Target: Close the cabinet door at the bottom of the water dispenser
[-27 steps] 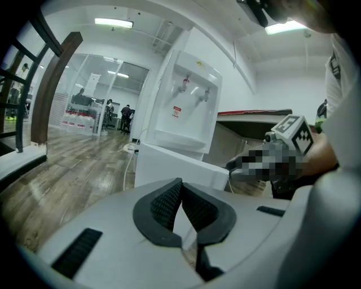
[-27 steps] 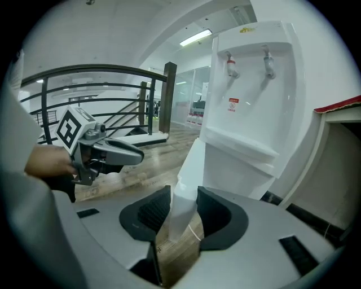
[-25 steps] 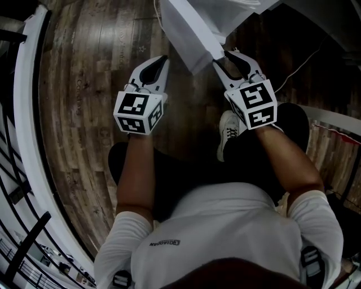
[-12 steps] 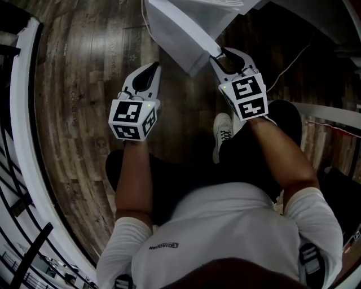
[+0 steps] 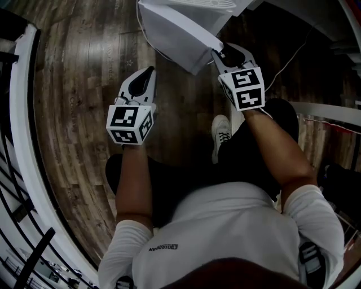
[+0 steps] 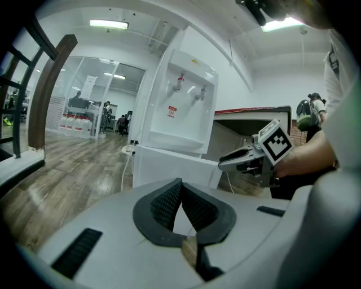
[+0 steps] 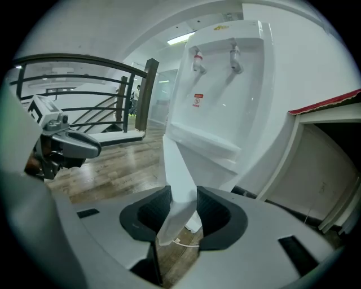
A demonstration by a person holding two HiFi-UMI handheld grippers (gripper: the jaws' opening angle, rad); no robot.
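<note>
Wood floor (image 5: 84, 84) fills the head view. The dispenser (image 5: 203, 5) stands at 12 o'clock, its door (image 5: 175, 34) swung open just below it. The right gripper (image 5: 223, 52), at 1 o'clock, is clamped on the door's free edge. The left gripper (image 5: 146, 73), at 11 o'clock, hangs over the floor, jaws together and empty.

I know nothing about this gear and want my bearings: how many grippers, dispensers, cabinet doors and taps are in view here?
grippers: 2, the left gripper and the right gripper
water dispenser: 1
cabinet door: 1
taps: 2
Total: 6
</note>
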